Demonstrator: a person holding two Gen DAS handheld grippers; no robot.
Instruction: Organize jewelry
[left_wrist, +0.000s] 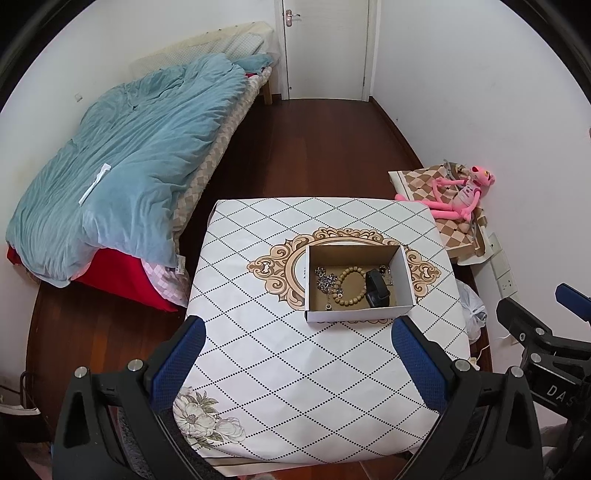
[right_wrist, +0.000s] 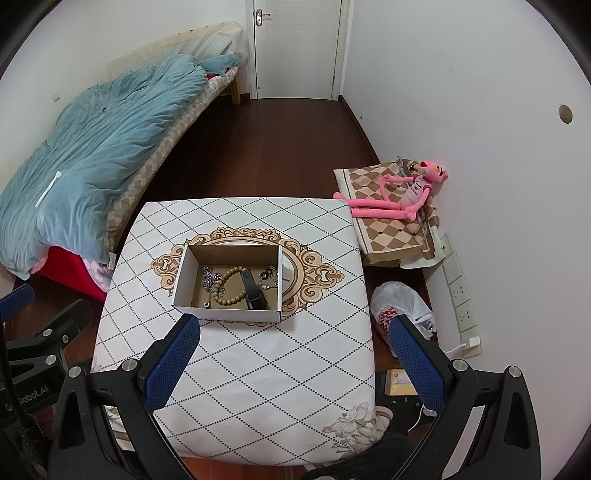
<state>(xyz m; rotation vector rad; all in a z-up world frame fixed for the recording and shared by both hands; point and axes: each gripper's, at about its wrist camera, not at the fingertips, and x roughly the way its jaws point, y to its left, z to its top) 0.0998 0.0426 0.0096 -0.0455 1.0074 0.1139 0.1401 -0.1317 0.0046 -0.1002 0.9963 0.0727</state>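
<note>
Left wrist view first: my left claw (left_wrist: 299, 363) hangs spread wide above the near half of the bench (left_wrist: 258, 369), nothing between its blue pads. Ahead of it sits the open cardboard box (left_wrist: 356, 282), right on the ornate medallion printed on the bench cover. Inside I see a wooden bead bracelet (left_wrist: 349, 287) in the middle, a silver chain necklace (left_wrist: 327, 282) tangled at its left, touching the beads, and a black smart band (left_wrist: 377, 288) lying across the bracelet's right side. Another bit of silver jewelry (left_wrist: 386, 273) peeks out near the box's right wall; too small to say what it is. At the right edge of this view I catch my right claw (left_wrist: 565, 299).

Over to the right wrist view: the right claw (right_wrist: 293, 356) is also spread, holding nothing, hovering over the bench's near right part, one pad over the bench, the other off its right edge. The box (right_wrist: 229, 282) lies ahead and to the left. A white plastic bag (right_wrist: 400, 308) sits on the floor beside the bench, and a Pink Panther plush (right_wrist: 402, 195) leans against the wall on a checkered cloth (right_wrist: 384, 229). The bed with its blue duvet (right_wrist: 96, 147) fills the left.
</note>
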